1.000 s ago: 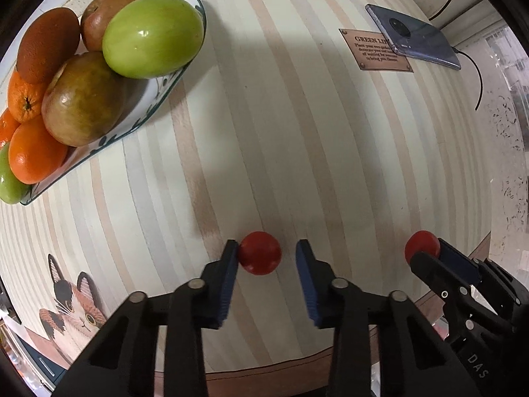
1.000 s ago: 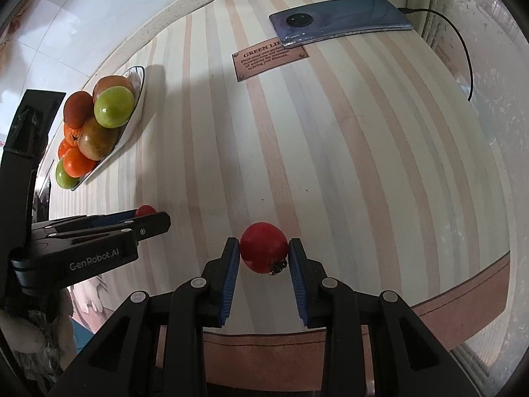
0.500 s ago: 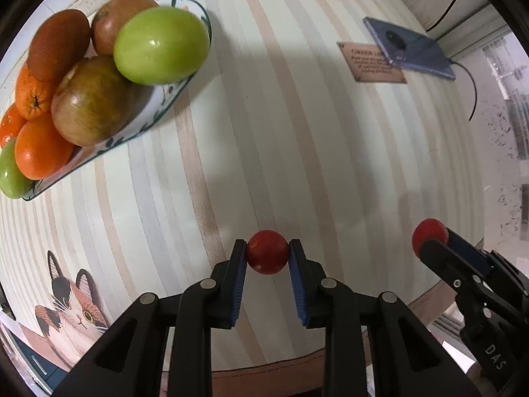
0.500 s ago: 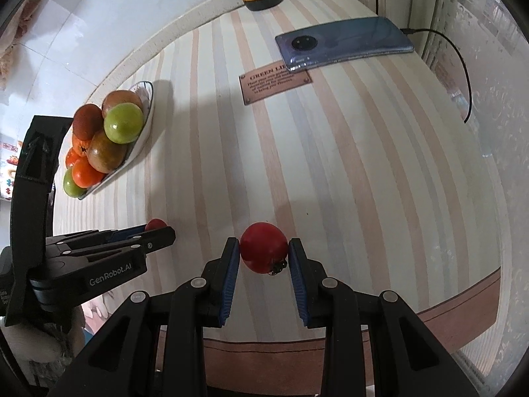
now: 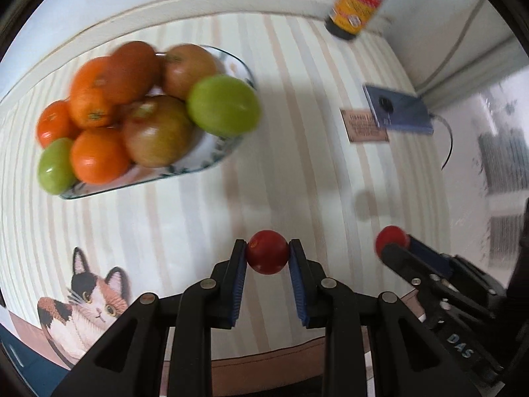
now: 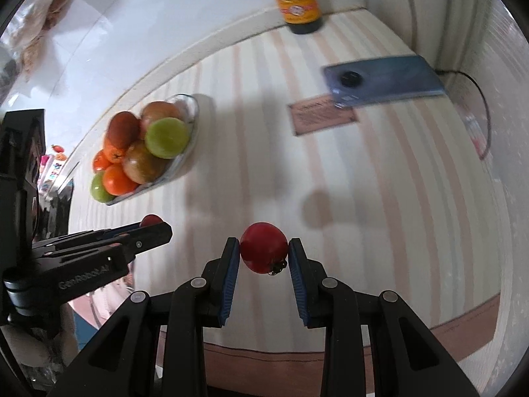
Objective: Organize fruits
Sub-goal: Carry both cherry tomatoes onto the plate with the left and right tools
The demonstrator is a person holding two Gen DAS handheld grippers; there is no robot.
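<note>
Left gripper [image 5: 267,253] clamped a small red cherry tomato [image 5: 267,252]; right gripper [image 6: 263,249] clamped a larger red tomato [image 6: 263,247], both above the striped tablecloth [image 6: 380,182]. Only the left view showed the cat print [image 5: 89,301].

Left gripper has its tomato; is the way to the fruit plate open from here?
Probably yes. Only bare striped tablecloth lies between the left gripper, shut on its small red tomato, and the fruit plate. The plate is heaped, though.
</note>
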